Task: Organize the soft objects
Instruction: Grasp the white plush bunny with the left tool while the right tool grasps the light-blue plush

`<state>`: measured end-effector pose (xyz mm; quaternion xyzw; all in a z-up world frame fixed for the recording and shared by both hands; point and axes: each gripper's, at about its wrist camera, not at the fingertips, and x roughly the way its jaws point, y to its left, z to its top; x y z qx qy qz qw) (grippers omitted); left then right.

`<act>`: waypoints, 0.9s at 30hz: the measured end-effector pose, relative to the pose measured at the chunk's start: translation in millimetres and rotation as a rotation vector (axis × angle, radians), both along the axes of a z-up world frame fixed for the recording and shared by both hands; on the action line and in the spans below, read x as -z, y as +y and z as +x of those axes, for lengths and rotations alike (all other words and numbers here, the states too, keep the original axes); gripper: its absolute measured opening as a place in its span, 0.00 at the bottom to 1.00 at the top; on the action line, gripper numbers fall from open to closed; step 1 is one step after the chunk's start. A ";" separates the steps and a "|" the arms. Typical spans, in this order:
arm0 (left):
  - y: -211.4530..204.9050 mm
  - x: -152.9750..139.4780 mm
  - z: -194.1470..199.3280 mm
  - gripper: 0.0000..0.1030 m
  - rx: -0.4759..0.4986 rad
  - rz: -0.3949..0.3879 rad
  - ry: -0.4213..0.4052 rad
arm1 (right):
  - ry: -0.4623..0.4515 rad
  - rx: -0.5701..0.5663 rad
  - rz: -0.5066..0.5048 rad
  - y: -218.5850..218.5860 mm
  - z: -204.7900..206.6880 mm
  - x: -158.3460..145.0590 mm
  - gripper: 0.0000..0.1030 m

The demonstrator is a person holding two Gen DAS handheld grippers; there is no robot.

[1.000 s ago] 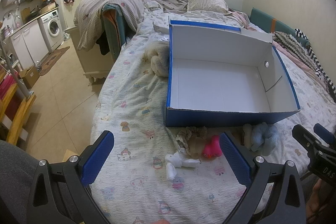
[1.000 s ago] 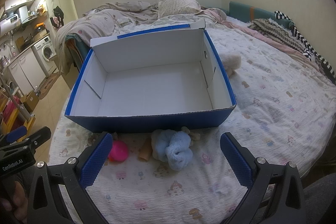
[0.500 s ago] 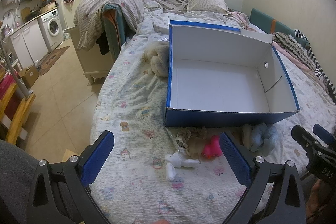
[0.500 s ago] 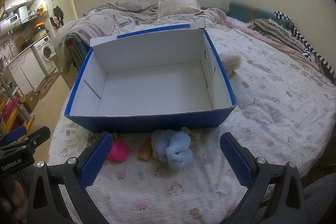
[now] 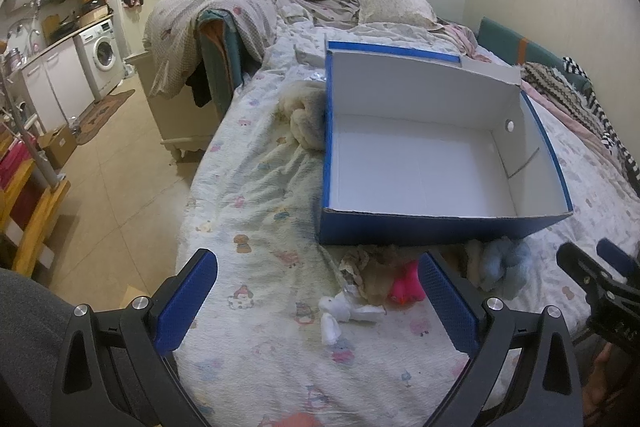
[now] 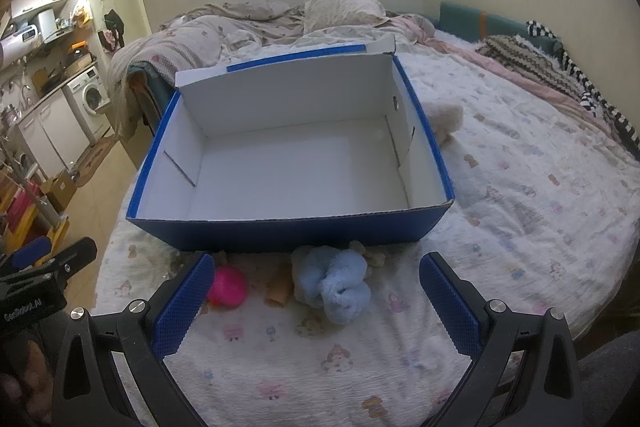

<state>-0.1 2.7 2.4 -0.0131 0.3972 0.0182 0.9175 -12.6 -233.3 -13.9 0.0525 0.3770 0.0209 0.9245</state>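
An empty blue box with white inside stands on the bed. In front of it lie a white toy, a beige crumpled toy, a pink toy and a light blue plush. A cream plush lies left of the box, another cream plush lies right of it. My left gripper is open above the white toy. My right gripper is open above the blue plush.
The bed sheet ends at the left, with tiled floor below. Rumpled bedding and a pillow lie behind the box. Striped blankets lie at the far right. A kitchen counter with a washing machine stands far left.
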 end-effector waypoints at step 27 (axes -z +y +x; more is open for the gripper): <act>4.8 116.7 52.4 0.43 -0.040 -0.119 0.555 | 0.108 0.008 0.080 -7.9 8.6 12.0 1.00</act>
